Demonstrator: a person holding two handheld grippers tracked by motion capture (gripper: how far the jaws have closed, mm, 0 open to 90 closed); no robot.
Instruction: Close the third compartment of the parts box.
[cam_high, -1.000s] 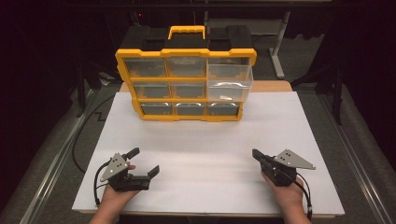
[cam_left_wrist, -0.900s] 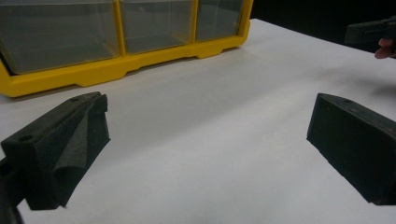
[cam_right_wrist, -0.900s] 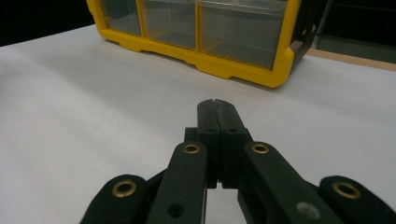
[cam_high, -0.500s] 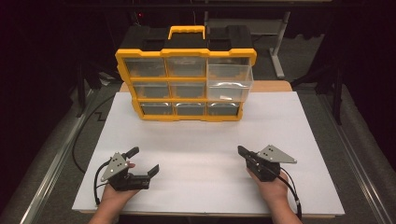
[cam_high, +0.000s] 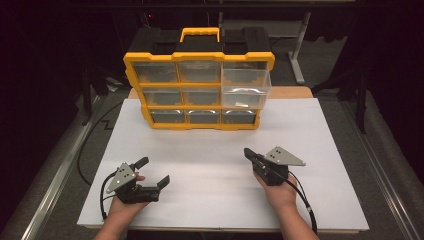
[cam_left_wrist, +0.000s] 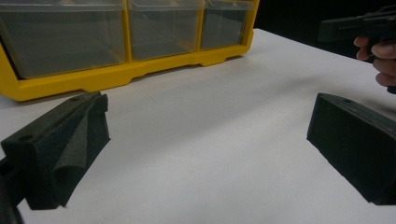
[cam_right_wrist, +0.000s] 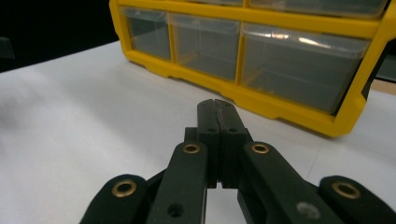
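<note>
The yellow organizer (cam_left_wrist: 126, 74) is cut off by the top and left edges in the left gripper view, leaving its bottom row of drawers (cam_left_wrist: 163, 28) visible. In the right gripper view its upper rows run past the top edge. What the drawers hold is too dim to tell. The right hand (cam_left_wrist: 380, 60) is clipped at the right edge there.
</note>
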